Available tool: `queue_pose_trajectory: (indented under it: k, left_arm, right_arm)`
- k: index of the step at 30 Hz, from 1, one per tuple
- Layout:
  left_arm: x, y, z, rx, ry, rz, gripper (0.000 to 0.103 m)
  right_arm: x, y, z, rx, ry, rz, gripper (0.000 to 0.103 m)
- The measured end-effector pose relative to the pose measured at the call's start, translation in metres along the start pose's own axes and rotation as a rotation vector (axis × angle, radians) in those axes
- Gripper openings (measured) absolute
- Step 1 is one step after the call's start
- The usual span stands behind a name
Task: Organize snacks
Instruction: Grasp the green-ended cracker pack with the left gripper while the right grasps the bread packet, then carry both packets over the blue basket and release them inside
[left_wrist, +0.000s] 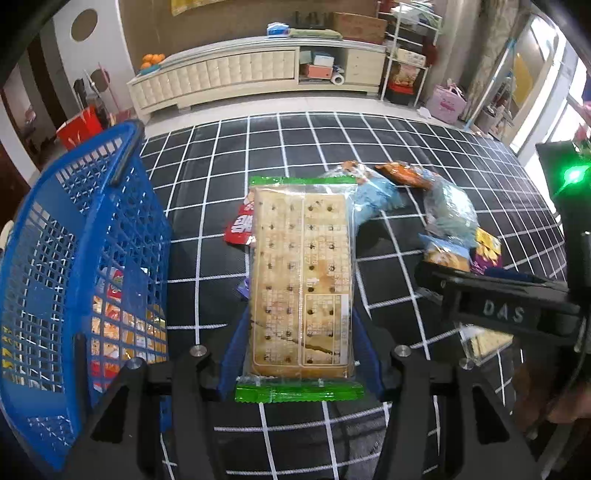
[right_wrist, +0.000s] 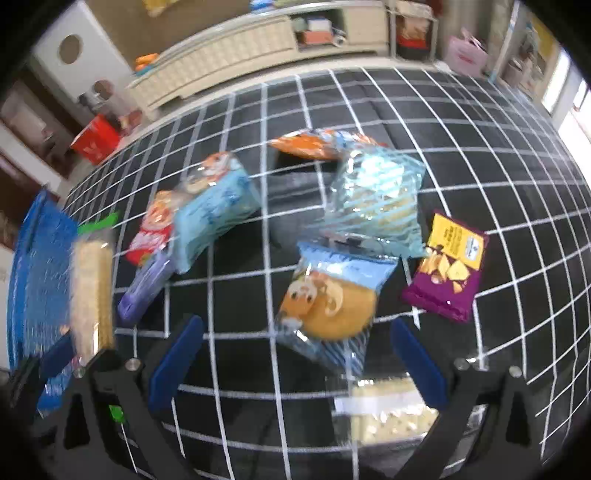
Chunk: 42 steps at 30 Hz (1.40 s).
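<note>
My left gripper (left_wrist: 300, 325) is shut on a long cracker pack (left_wrist: 301, 273) with green ends, holding it above the black grid cloth beside the blue basket (left_wrist: 55, 258). In the right wrist view the same cracker pack (right_wrist: 92, 291) hangs at the left, next to the basket (right_wrist: 37, 266). My right gripper (right_wrist: 295, 363) is open above the cloth, its blue fingers (right_wrist: 177, 362) wide apart. A clear bun pack (right_wrist: 327, 310) with a blue top lies on the cloth beneath the gap, untouched. The black body of the right gripper (left_wrist: 498, 310) shows at the right of the left wrist view.
Several snacks lie on the cloth: a light blue pack (right_wrist: 214, 218), a red pack (right_wrist: 151, 232), a purple and yellow pack (right_wrist: 447, 266), a striped clear bag (right_wrist: 376, 199), an orange pack (right_wrist: 306, 146) and a clear cracker pack (right_wrist: 388, 413). The basket holds snacks (left_wrist: 122, 325).
</note>
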<state>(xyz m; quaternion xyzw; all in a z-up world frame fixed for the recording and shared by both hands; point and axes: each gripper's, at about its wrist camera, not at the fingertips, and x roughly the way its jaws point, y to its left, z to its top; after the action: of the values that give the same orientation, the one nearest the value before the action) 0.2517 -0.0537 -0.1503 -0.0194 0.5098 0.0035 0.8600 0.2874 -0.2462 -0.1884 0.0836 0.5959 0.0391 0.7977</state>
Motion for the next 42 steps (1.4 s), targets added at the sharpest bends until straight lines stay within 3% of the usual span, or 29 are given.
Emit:
queue_pose_trajectory:
  k: [4,9,11,14,28,42]
  left_arm:
    - [0.015,0.002,0.011,-0.006,0.006,-0.001,0.052]
    - [0.024,0.004,0.015,-0.009,0.018,-0.012,0.052]
    - [0.028,0.004,0.014,-0.014,0.026,-0.018,0.052]
    - [0.031,0.004,0.012,-0.014,0.029,-0.010,0.052]
    - [-0.023,-0.008,-0.008,0.037,-0.050,0.004,0.052]
    - [-0.103,-0.006,-0.036,0.081,-0.154,-0.001,0.052]
  right_arm:
    - [0.017,-0.003,0.006,0.008,0.028,-0.047,0.100]
    - [0.026,0.000,0.007,-0.027,0.014,-0.080,0.083]
    - [0.026,0.004,0.006,-0.069,-0.005,-0.138,0.066]
    - [0.022,0.006,0.000,-0.095,-0.033,-0.127,0.059]
    - [-0.064,0.001,-0.063,-0.117,-0.115,0.020,0.059]
    - [-0.146,0.043,-0.099,-0.241,-0.290,0.023,0.059]
